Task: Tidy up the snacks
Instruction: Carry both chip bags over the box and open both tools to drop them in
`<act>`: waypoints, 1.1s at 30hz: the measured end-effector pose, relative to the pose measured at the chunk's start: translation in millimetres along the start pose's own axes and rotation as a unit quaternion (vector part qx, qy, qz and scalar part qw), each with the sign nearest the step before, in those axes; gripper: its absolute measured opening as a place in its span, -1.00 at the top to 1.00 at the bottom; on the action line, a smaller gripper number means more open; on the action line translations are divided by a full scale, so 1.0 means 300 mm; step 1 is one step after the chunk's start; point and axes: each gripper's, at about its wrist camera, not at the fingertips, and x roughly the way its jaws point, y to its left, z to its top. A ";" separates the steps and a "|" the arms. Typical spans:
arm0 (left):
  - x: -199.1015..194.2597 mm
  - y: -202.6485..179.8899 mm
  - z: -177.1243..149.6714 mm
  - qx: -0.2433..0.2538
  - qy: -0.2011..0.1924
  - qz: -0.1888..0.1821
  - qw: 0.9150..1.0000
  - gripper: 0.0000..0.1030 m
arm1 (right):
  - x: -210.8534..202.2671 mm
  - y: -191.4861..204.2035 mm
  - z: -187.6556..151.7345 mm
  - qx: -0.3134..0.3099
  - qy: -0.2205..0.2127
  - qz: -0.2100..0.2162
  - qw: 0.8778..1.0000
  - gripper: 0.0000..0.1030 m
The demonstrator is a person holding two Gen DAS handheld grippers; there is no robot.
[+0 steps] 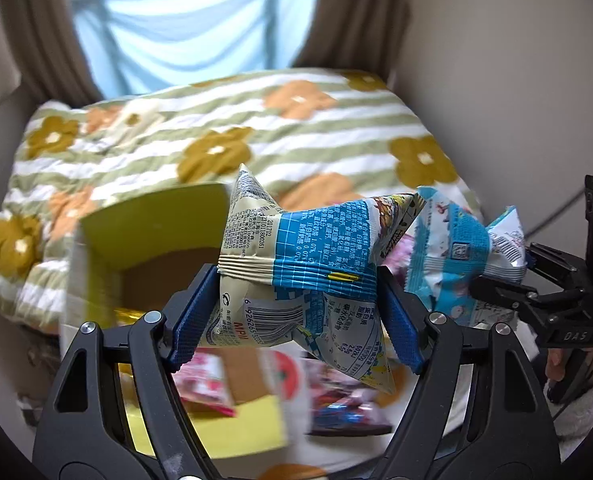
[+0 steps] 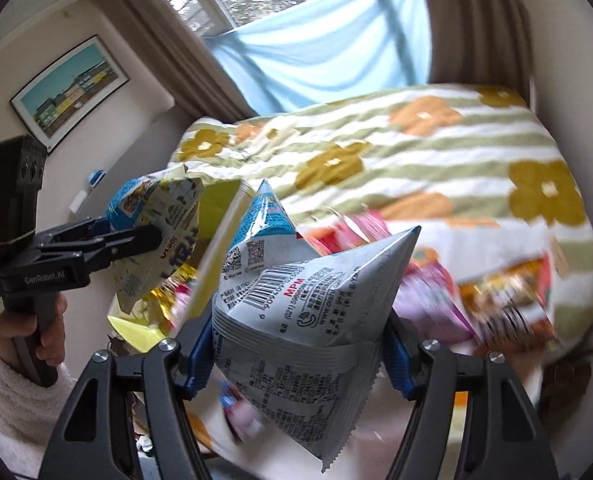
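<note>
Home bedroom: floral quilt bed [image 1: 256, 128], curtains [image 2: 144, 40], framed pic [image 2: 70, 88].

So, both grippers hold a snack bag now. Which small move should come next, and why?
Probably lower the left gripper toward the open yellow box. It is shut on the beige and blue bag, which hangs just beside the opening. The right gripper is also shut on the grey and blue bag and can wait.

Both wrist cameras look forward, close over snack bags, sharing the flowered bedspread [image 1: 296, 136] and window [image 2: 320, 56].
</note>
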 end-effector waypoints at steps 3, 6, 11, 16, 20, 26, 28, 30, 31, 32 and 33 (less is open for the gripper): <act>-0.013 0.130 0.016 -0.013 -0.004 0.018 1.000 -0.45 | 0.065 0.090 0.071 -0.018 0.000 0.007 1.000 -0.27; -0.010 0.268 0.024 -0.025 -0.002 0.033 0.999 -0.45 | 0.160 0.188 0.125 -0.032 0.005 0.014 0.999 -0.27; 0.062 0.503 0.027 -0.041 0.020 0.049 0.998 -0.45 | 0.318 0.317 0.182 -0.040 0.017 0.013 0.999 -0.27; 0.189 0.653 0.024 -0.038 0.049 0.045 0.997 -0.45 | 0.462 0.435 0.212 -0.056 0.030 -0.026 0.998 -0.27; 0.291 0.688 0.031 -0.007 0.068 0.042 0.997 -0.45 | 0.562 0.496 0.224 -0.066 0.045 -0.077 0.994 -0.27; 0.388 0.661 0.032 0.040 0.076 0.043 0.995 -0.77 | 0.663 0.512 0.238 -0.064 0.060 -0.129 0.988 -0.27; 0.399 0.668 0.029 0.040 0.077 0.052 0.995 -0.98 | 0.677 0.517 0.239 -0.066 0.063 -0.143 0.985 -0.27; 0.392 0.687 0.016 0.031 0.075 0.050 0.995 -0.99 | 0.690 0.521 0.241 -0.070 0.067 -0.153 0.984 -0.27; 0.384 0.700 0.004 0.022 0.075 0.049 0.996 -0.99 | 0.692 0.521 0.241 -0.073 0.068 -0.154 0.983 -0.27; 0.377 0.708 -0.005 0.016 0.075 0.051 0.996 -0.99 | 0.697 0.523 0.241 -0.077 0.068 -0.157 0.982 -0.27; 0.367 0.719 -0.021 0.007 0.077 0.057 0.995 -0.99 | 0.699 0.521 0.240 -0.083 0.068 -0.160 0.981 -0.27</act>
